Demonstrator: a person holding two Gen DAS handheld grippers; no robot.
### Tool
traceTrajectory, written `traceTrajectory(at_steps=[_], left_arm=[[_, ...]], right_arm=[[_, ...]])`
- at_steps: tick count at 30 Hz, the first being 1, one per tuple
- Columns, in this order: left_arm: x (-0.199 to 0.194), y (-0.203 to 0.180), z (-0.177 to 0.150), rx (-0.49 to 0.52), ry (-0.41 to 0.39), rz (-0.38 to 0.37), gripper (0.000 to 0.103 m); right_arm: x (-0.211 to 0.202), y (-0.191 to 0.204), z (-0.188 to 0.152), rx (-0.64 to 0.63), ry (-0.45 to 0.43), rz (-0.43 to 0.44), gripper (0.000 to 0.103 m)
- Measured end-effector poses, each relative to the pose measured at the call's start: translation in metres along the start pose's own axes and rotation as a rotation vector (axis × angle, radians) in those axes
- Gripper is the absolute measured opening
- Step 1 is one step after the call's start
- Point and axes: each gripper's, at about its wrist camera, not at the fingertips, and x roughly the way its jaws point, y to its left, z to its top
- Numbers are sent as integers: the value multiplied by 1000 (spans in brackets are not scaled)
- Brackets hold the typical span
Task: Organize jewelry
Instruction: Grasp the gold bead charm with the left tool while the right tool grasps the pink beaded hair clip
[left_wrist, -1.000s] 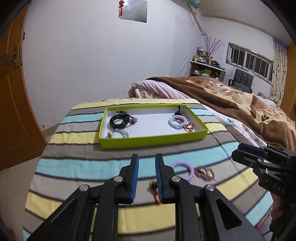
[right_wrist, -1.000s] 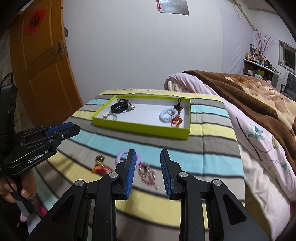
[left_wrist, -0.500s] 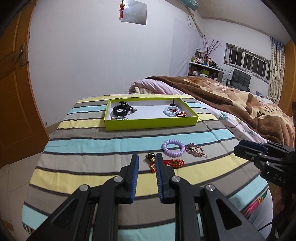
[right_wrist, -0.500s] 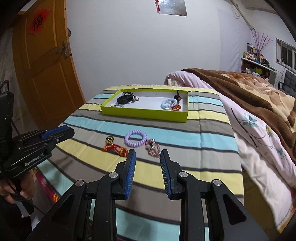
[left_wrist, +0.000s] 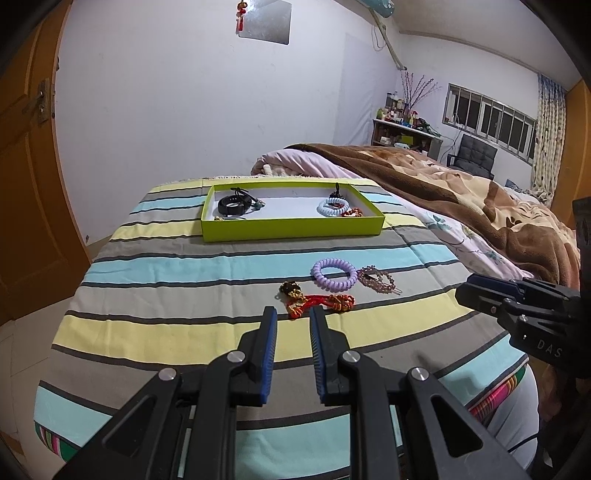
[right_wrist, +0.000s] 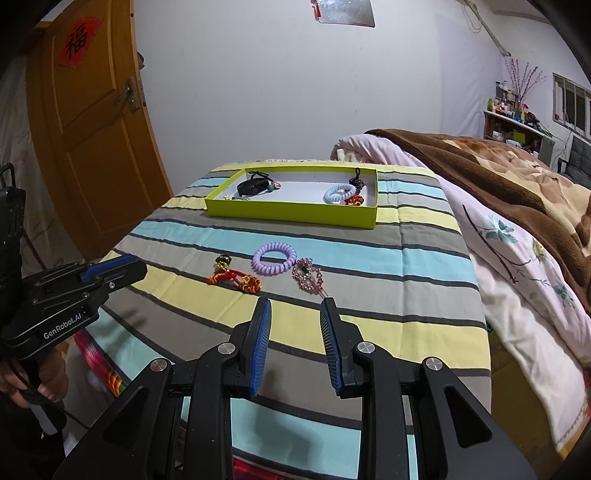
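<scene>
**Roughly half sorted, three pieces still outside the green tray**

Already the green tray holds a black band, a pale blue coil and small charms; nearer than the tray lie the purple coil tie, red knotted charm and pink hair clip; left gripper and right gripper hover short of them, both spread and holding nothing.

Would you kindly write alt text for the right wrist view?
The open, empty right gripper hovers over a striped cloth before a purple spiral hair tie, a pink rhinestone clip and a red knotted charm. Behind sits a green tray holding more jewelry.
</scene>
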Motion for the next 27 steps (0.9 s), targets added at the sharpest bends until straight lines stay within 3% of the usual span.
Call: traceTrajectory(at_steps=[27], left_arm=[[71, 4, 17, -43, 102, -39, 26]], right_arm=[[73, -23, 14, 6, 93, 14, 28]])
